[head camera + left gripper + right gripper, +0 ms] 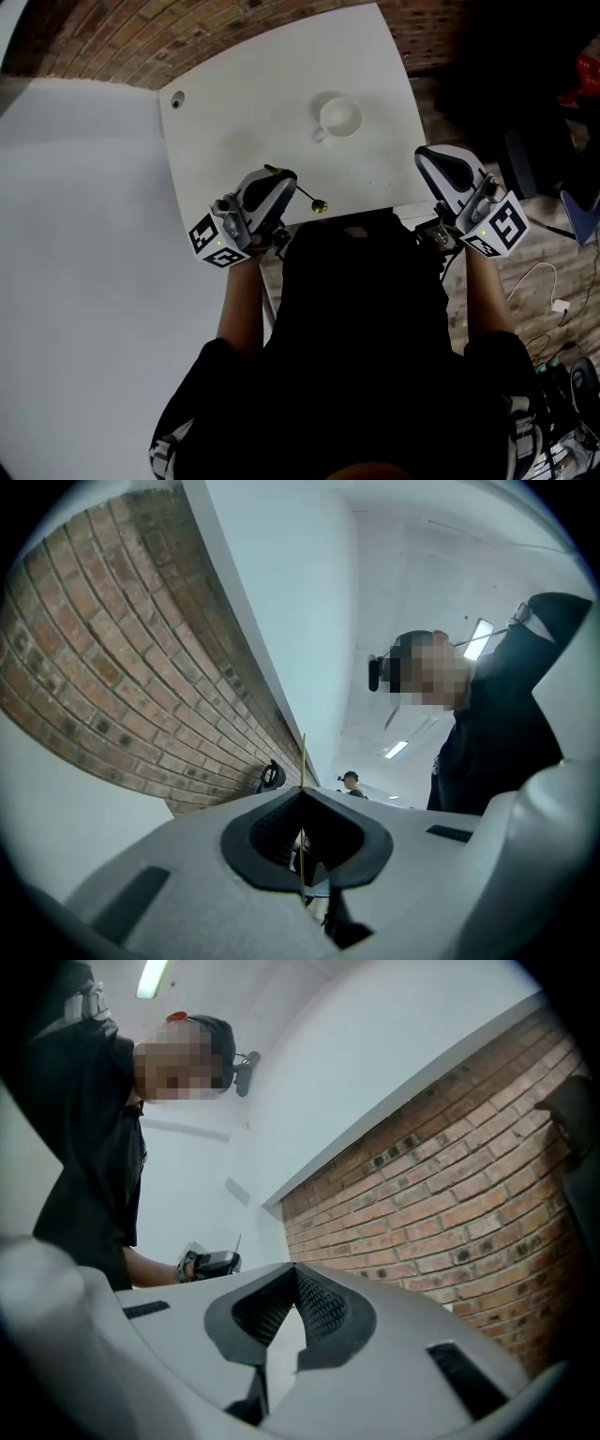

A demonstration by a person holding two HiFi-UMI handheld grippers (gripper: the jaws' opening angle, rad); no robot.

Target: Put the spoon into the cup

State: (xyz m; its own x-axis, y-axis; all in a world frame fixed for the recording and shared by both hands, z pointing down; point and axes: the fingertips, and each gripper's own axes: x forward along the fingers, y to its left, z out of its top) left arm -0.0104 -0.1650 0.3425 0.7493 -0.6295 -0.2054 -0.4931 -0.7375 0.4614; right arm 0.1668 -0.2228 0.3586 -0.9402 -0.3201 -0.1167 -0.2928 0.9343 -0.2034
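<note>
A white cup [339, 117] stands on the white table [234, 103], handle toward the near left. My left gripper [289, 178] hovers over the table's near edge, shut on a thin spoon [309, 196] whose small golden bowl sticks out to the right, short of the cup. In the left gripper view the spoon's yellow handle [303, 759] rises as a thin line from the shut left gripper [302, 791]. My right gripper [428, 156] is at the table's near right corner; in its own view the right gripper [295, 1269] is shut with nothing in it.
A small round hole [176, 98] sits near the table's far left corner. Brick floor [112, 37] lies beyond the table, and cables [548, 300] and dark items lie on the floor to the right. A distant person [352, 779] shows in the left gripper view.
</note>
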